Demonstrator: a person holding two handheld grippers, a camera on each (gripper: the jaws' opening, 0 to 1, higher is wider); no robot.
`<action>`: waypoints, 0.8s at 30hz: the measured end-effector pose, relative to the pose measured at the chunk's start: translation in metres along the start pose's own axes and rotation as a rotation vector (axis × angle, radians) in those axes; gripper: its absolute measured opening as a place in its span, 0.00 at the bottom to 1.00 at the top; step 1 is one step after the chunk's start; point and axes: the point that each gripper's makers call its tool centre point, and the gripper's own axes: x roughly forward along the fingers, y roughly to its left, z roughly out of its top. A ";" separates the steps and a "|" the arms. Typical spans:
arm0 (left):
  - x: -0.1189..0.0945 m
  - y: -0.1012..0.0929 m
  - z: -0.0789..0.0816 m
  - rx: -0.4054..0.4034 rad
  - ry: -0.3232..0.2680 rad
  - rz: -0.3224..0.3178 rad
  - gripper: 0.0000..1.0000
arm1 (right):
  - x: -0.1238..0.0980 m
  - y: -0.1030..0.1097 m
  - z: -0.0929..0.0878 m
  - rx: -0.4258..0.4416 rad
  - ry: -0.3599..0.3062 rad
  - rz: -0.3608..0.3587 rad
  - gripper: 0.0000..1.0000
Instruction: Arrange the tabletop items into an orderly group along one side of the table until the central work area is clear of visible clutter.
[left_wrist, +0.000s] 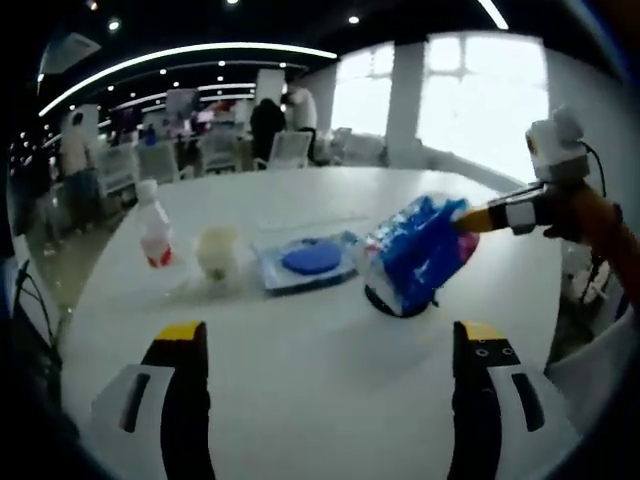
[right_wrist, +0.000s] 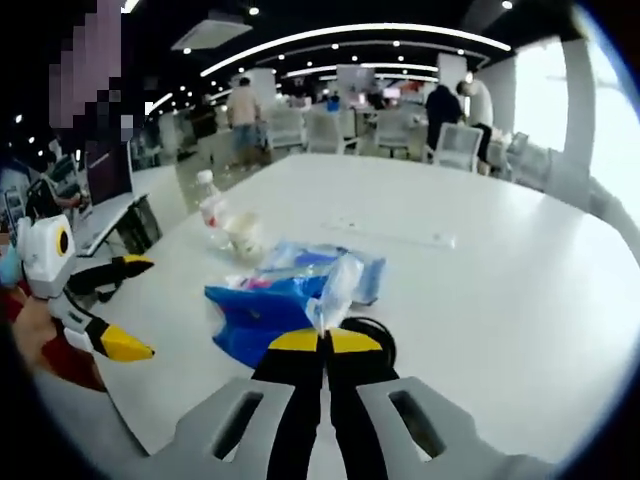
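So the tidying looked roughly halfway done, judging by how things lay. A small row had already been formed along one side of the white table (left_wrist: 330, 400): a little white bottle with a red label (left_wrist: 153, 235), a crumpled white cup-like thing (left_wrist: 218, 252) just beside it, and then a flat clear packet with a blue disc (left_wrist: 310, 260) next in line. The blue plastic bag (left_wrist: 420, 255) was pinched at its edge by the right gripper (right_wrist: 322, 342), whose yellow-tipped jaws were closed tight on a twist of the film, and it was held tilted, just beside the flat packet. Under it a dark round object (left_wrist: 385, 300) could be seen, maybe a coil of cable or a lid, too blurred to be called. The left gripper (left_wrist: 330, 345) was held back over bare table with its jaws spread wide and nothing between them. What seemed to be left: the bag had to be set down at the end of the row, and the dark round thing had to be moved there too. Not much was in the way on the table itself, though the flat packet was close enough to be nudged. Chairs (left_wrist: 290, 148) and several people (left_wrist: 268, 125) were noticed far behind, well apart from the work.
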 end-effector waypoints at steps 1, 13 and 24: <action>0.000 0.000 0.000 0.000 -0.001 -0.001 0.99 | 0.000 -0.003 0.001 0.006 -0.002 -0.003 0.01; -0.001 0.000 -0.006 0.007 0.031 -0.012 0.99 | 0.001 -0.053 0.007 0.004 -0.008 -0.055 0.01; 0.000 -0.001 -0.013 0.018 0.057 -0.023 0.99 | 0.018 -0.098 0.008 0.051 -0.018 -0.071 0.01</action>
